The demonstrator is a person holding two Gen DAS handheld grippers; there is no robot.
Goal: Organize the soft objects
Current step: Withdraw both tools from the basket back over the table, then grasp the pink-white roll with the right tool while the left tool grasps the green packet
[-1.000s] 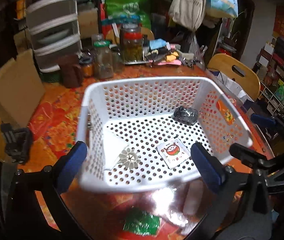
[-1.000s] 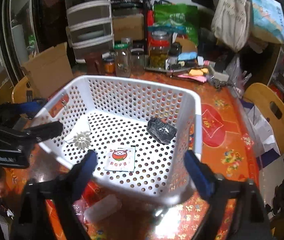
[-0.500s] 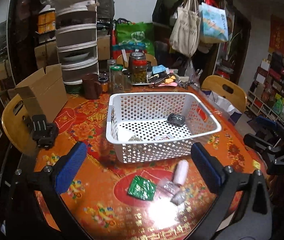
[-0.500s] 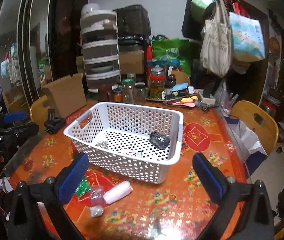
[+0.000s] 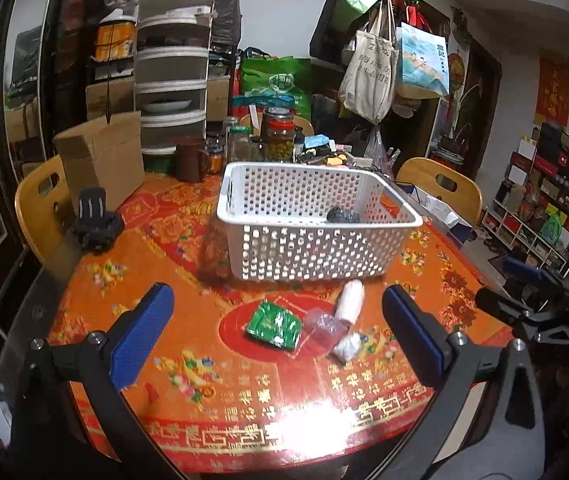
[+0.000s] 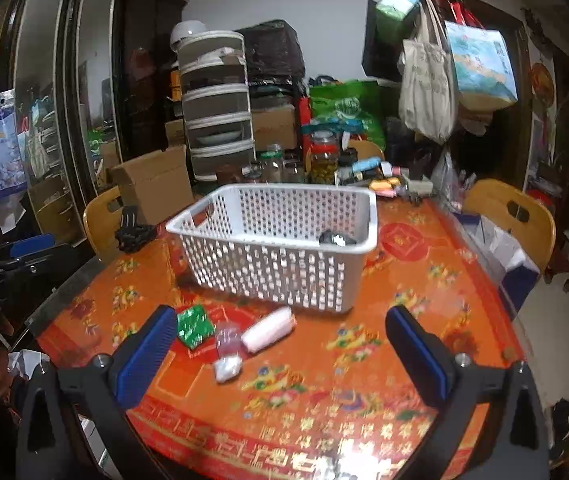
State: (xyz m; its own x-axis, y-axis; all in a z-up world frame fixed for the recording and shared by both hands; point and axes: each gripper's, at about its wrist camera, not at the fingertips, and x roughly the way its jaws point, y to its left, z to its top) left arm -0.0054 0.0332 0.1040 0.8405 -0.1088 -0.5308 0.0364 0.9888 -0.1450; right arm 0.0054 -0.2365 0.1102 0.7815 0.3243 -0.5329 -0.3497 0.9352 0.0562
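Orange-red floral tablecloth (image 5: 188, 364) fills the left wrist view, with the left gripper (image 5: 274, 336) hanging over it, jaws spread wide and holding nothing. Just ahead of the gap, between the blue pads, sit 4 loose bits: a green packet (image 5: 273, 324), a clear pouch (image 5: 326, 326), a small white bundle (image 5: 347, 346) touching it, and a pale pink roll (image 5: 349, 297) nearer the right pad. Beyond them is the white perforated basket (image 5: 304, 256) with 1 dark lump (image 5: 342, 215) already inside.

Right wrist view — the right gripper (image 6: 280, 354) is likewise wide apart and empty. From here the same pile sits off toward its left pad: green packet (image 6: 193, 326) almost against it, clear pouch (image 6: 227, 338), white bundle (image 6: 226, 368) and pink roll (image 6: 268, 328) further in, basket (image 6: 280, 276) beyond.

My guess at what goes wrong: the pouch, bundle and roll are touching, so closing on 1 could drag or flick its neighbours — maybe off the near edge. The flat packet looks slippery on that glossy cloth, so the pads could just skate over it.
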